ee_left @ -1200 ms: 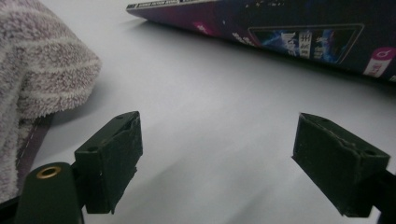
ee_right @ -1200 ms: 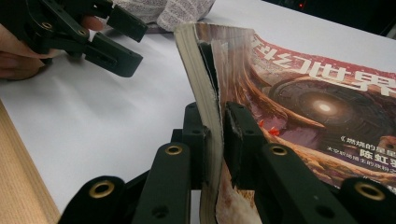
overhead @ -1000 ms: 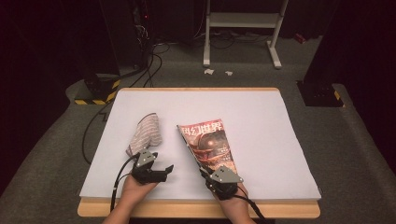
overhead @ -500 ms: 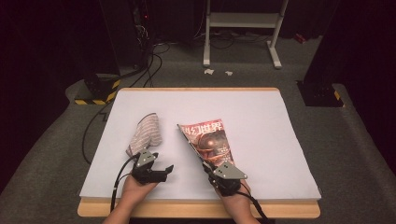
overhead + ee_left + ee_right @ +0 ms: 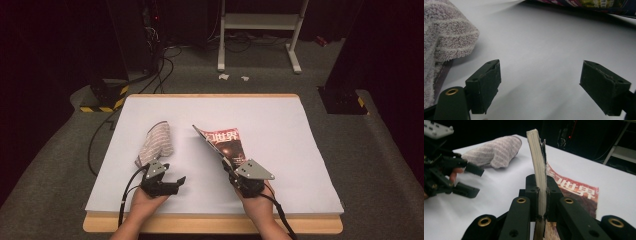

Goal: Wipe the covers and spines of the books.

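Observation:
A red-covered magazine (image 5: 229,142) lies on the white sheet, right of centre, with its left edge lifted off the table. My right gripper (image 5: 228,164) is shut on that lifted edge. In the right gripper view the jaws stand pressed on both sides of the page stack (image 5: 538,157), and the cover (image 5: 577,192) slopes down to the right. A striped grey towel (image 5: 156,143) lies bunched to the left. My left gripper (image 5: 178,182) rests open on the sheet just in front of the towel, with nothing between its pads (image 5: 486,82). The towel (image 5: 439,45) lies beside its left jaw.
The white sheet (image 5: 280,115) covers a wooden table whose front edge (image 5: 200,224) runs under the forearms. On the carpeted floor behind stand a white rack (image 5: 260,30), black cables (image 5: 165,55) and a yellow-and-black striped base (image 5: 102,97).
My right gripper has risen with the magazine's left edge, so the magazine tilts up more steeply. The left gripper and the towel have stayed in place.

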Tool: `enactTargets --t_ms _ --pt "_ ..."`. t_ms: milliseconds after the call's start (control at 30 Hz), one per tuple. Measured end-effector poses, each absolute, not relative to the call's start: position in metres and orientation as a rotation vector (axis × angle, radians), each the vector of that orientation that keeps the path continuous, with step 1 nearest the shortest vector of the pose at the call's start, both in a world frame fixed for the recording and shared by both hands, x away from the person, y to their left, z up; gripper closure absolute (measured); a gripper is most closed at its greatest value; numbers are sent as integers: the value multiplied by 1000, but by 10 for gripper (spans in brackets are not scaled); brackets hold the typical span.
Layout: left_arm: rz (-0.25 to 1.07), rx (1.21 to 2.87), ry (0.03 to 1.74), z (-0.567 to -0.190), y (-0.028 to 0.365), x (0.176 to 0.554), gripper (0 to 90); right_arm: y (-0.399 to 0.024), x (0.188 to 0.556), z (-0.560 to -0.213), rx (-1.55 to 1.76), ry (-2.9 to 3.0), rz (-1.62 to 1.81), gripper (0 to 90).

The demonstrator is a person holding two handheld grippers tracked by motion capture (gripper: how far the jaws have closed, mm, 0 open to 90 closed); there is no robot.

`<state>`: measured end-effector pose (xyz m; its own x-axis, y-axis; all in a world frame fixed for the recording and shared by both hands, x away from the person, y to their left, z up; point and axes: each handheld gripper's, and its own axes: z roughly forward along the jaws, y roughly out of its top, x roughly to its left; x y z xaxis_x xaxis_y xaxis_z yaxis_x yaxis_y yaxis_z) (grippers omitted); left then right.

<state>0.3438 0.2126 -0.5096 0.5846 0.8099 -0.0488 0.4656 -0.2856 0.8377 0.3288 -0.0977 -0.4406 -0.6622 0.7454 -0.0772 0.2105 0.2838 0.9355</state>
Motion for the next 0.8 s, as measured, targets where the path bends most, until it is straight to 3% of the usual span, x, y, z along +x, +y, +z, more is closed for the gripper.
enactTargets --t_ms 800 --pt "495 1936 1028 -510 213 344 171 -116 357 -382 899 1782 1449 845"
